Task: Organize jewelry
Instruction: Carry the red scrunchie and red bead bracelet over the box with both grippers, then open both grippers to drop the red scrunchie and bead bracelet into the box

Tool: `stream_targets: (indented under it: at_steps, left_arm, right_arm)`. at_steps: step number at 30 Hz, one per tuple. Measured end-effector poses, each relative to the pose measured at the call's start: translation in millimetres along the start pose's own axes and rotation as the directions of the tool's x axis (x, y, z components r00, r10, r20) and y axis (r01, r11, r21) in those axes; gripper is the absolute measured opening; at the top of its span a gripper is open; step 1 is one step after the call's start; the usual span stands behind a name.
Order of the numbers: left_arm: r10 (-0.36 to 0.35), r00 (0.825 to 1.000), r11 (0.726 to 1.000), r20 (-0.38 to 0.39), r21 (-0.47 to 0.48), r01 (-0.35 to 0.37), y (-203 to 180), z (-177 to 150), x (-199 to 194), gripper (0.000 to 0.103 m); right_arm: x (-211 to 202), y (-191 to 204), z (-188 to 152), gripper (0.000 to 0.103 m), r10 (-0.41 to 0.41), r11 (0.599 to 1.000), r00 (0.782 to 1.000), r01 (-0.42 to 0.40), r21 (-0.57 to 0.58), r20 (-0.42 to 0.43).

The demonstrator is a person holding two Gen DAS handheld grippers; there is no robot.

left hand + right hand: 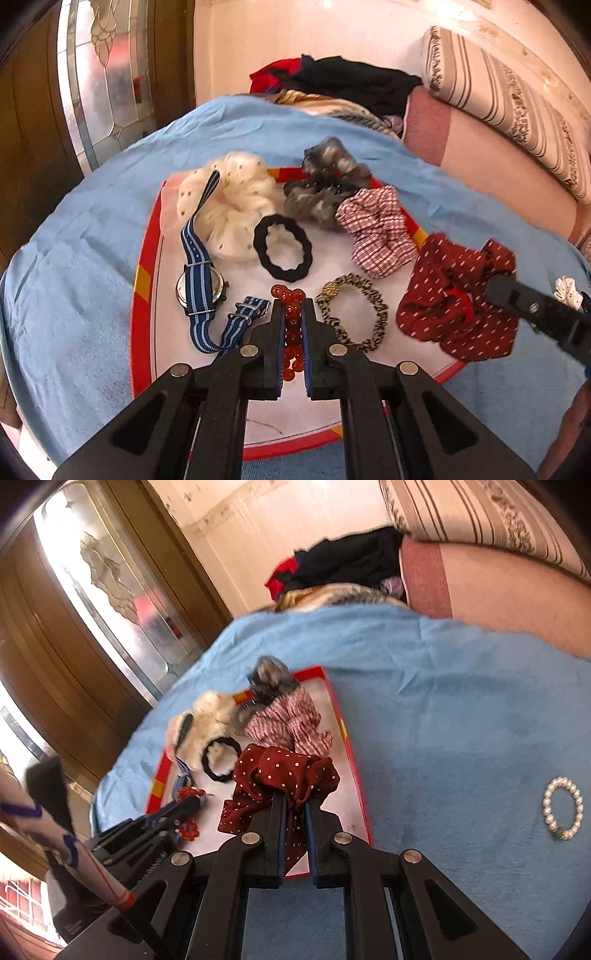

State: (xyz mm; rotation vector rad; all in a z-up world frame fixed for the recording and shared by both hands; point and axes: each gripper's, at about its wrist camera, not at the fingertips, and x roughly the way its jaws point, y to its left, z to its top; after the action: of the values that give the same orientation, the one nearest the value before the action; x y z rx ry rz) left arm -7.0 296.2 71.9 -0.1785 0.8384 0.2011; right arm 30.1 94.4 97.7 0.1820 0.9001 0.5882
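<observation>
Watch (pixel 201 291) lies left of bead bracelet (pixel 291 325) on tray (pixel 142 280).

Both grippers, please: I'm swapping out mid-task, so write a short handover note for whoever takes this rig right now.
Left gripper: shut on the red bead bracelet, over the tray.
Right gripper: shut on the dark red dotted scrunchie, near the tray's right edge.
On the tray: striped-strap watch, black hair tie, leopard-print band, cream, grey and checked scrunchies.
Off the tray, on the blue cloth: pearl bracelet.
Left: place both held items; sorting looks unfinished.
</observation>
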Motion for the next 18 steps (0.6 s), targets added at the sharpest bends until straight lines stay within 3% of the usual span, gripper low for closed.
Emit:
stream_targets:
  at_steps: [18]
  left_arm:
    - [0.031,0.996,1.0,-0.081,-0.001,-0.031,-1.4,-5.0,22.6,0.008]
  right_arm:
    - [39.5,-20.2,-12.5,0.013,-0.048,0.998,0.994,0.05,0.025,-0.098]
